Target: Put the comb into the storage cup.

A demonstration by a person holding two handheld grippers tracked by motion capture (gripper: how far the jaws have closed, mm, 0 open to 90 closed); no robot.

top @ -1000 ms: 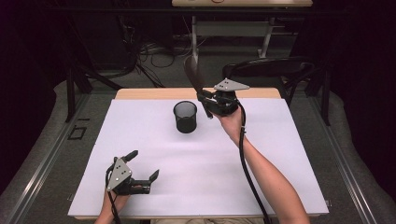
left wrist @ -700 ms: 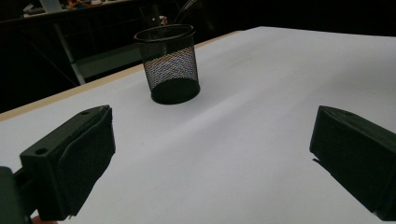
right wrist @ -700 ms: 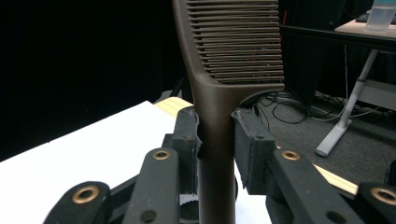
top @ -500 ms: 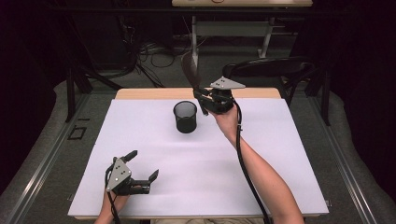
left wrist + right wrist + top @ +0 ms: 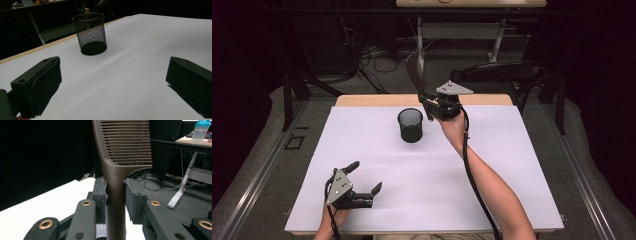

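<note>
While it stands nearly upright with its teeth at the top, a brown comb (image 5: pixel 117 165) is clamped by its handle between the jaws of the right gripper (image 5: pixel 430 104), held in the air just beside and above a black mesh cup (image 5: pixel 410 125) on the white table (image 5: pixel 512 165); near the front edge, the left gripper (image 5: pixel 362 182) rests with jaws spread wide, holding nothing

left gripper (image 5: pixel 362 180): low, fingers spread | right gripper (image 5: pixel 428 102): raised (arm outstretched), fingers clamped
</note>
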